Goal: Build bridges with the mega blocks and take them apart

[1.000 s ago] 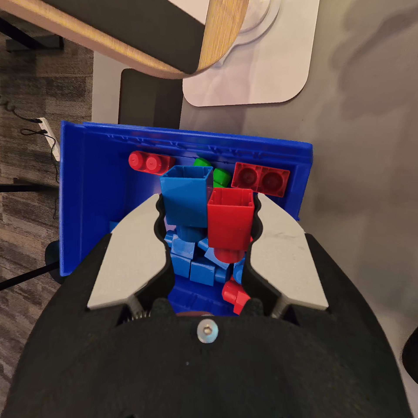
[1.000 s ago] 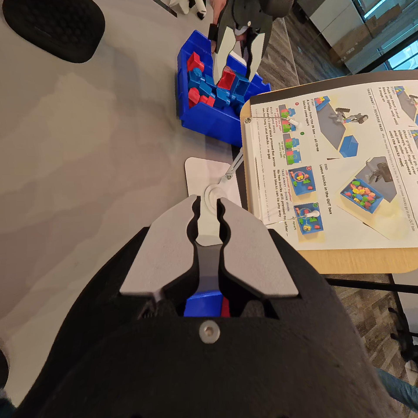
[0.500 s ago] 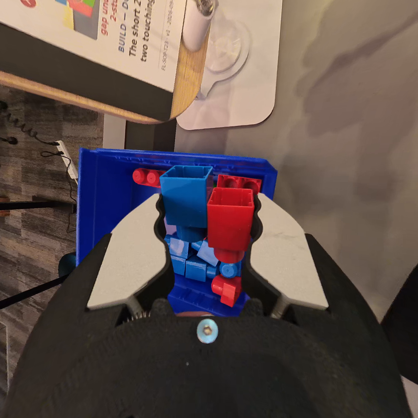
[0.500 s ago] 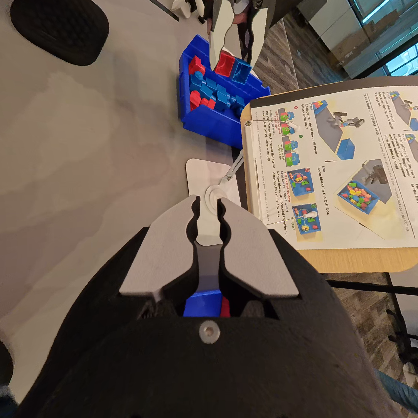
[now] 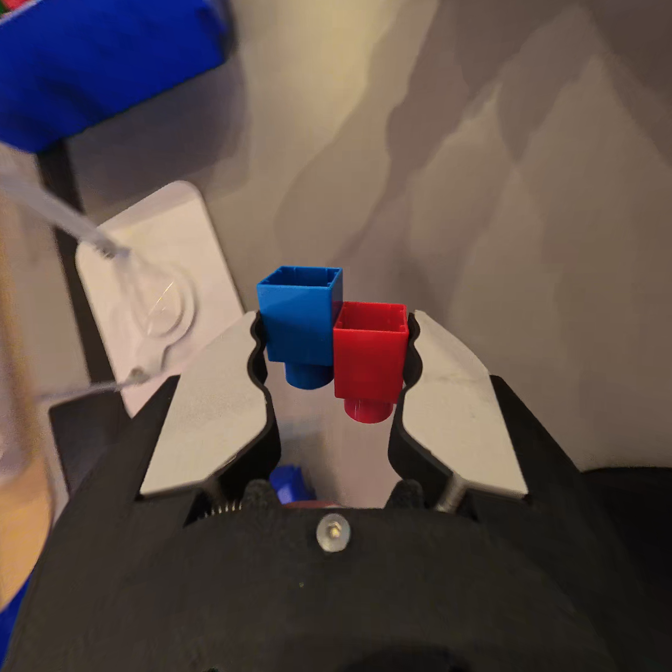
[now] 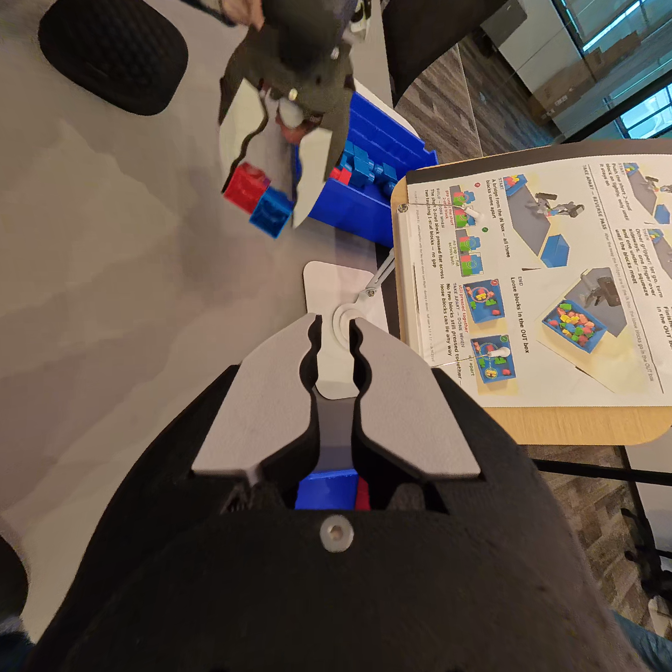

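My left gripper (image 5: pixel 334 320) is shut on a blue one-stud block (image 5: pixel 298 320) and a red one-stud block (image 5: pixel 369 360), squeezed side by side between the pads with their studs pointing back at the camera. It holds them in the air above the grey table (image 5: pixel 472 218). The right wrist view shows the same gripper (image 6: pixel 265 198) with the red block (image 6: pixel 245 187) and blue block (image 6: pixel 271 214) beside the blue bin (image 6: pixel 349 211) of loose blocks. My right gripper (image 6: pixel 335 323) hovers with its jaws a narrow gap apart and nothing between them.
A white stand base (image 6: pixel 338 287) and a wooden board with an instruction sheet (image 6: pixel 527 291) lie right of the table's middle. A black pad (image 6: pixel 112 54) lies at the far left. Something blue and red (image 6: pixel 325 489) shows under my right gripper.
My left gripper lifted the blue and red blocks out of the blue bin and carried them over the table. The grasp on them held. My right gripper stayed still.
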Demonstrator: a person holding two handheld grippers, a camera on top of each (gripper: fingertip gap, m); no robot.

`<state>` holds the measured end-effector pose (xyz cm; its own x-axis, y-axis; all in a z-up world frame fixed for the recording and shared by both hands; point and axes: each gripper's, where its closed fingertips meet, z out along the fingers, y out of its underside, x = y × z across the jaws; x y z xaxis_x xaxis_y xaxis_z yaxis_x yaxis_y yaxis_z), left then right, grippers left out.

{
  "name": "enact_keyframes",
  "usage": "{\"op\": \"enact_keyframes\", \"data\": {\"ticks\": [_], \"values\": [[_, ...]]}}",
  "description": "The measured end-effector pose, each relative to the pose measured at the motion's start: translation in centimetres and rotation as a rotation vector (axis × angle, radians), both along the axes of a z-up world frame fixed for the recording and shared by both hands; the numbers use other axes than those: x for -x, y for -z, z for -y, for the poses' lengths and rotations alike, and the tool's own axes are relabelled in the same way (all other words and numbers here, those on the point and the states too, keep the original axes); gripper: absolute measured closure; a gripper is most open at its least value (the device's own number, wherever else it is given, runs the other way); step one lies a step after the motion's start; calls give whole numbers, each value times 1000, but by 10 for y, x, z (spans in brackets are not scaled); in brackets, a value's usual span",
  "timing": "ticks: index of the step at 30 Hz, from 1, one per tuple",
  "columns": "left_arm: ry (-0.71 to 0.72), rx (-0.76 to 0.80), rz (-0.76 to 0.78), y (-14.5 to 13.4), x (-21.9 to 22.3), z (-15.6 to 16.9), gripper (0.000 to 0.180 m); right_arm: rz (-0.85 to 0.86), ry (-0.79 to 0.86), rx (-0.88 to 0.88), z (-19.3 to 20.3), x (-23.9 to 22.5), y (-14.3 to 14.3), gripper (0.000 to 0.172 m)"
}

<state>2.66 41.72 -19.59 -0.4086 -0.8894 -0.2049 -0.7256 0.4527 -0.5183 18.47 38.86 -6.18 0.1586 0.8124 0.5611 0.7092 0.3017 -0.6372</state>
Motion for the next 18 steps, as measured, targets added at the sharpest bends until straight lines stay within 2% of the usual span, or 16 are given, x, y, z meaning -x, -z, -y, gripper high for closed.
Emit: {"op": "enact_keyframes", "data": {"ticks": [6, 8, 11, 18], "values": [[115, 44, -56, 39, -41, 26, 107, -1, 0, 2, 1, -2, -1, 157], [141, 84, -60, 46, -50, 34, 107, -5, 2, 2, 1, -4, -1, 157], [166, 43, -109, 59, -56, 34, 107, -9, 7, 3, 0, -6, -1, 157], [208, 93, -149, 72, -60, 46, 107, 0, 1, 13, 1, -5, 1, 157]]}}
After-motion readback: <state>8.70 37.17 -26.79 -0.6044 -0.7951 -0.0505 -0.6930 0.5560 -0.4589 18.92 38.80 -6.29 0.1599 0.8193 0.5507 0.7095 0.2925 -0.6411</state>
